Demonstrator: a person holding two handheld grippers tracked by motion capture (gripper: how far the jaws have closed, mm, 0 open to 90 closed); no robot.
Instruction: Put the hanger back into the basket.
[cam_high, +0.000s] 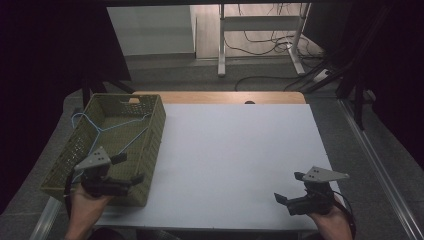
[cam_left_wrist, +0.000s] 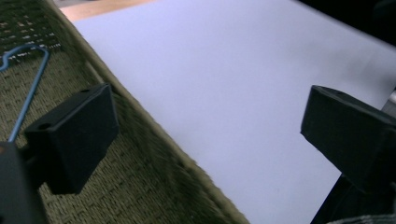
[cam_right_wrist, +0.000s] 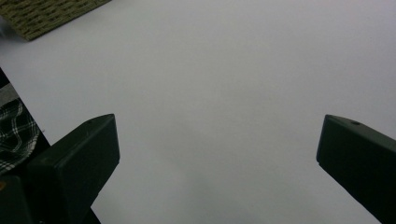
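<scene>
Placement stage, judged complete. The blue wire hanger (cam_high: 107, 127) is seen lying inside the olive woven basket (cam_high: 155, 131), at ten o'clock on the white bench (cam_high: 235, 160). The left tool (cam_high: 127, 169) is held over the basket's near right wall with jaws spread wide and nothing between them. The right tool (cam_high: 289, 187), at five o'clock, is likewise wide and empty. Next, withdrawal clear of the basket rim is judged to be required.

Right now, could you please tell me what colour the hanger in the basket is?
Light blue; the hanger shows best in the high view, lying inside the olive-green basket.
</scene>
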